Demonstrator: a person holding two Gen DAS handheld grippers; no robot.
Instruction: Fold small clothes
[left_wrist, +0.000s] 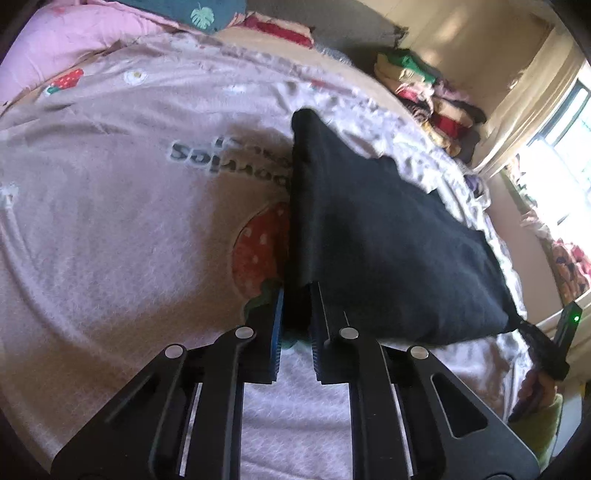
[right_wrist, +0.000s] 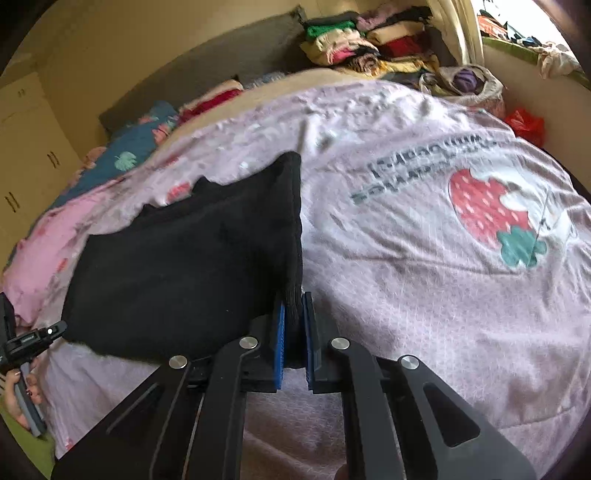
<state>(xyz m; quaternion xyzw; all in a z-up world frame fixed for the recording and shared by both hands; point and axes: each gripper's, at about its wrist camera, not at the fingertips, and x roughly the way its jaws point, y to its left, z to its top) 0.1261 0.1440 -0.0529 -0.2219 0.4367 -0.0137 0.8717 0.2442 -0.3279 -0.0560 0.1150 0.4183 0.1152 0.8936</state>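
While both grippers, left (left_wrist: 295, 325) and right (right_wrist: 293, 332), pinch its near corners, the black cloth (left_wrist: 388, 236) seems soft, light and limp.

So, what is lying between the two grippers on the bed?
The black garment spans it: the left gripper pinches one corner, the right gripper the other, seen in both wrist views.

Bedroom setting: a bed (right_wrist: 424, 295) under a pink strawberry-print cover (left_wrist: 129, 221), cream walls (right_wrist: 147, 48), and a sunlit window (left_wrist: 565, 147) beside it.
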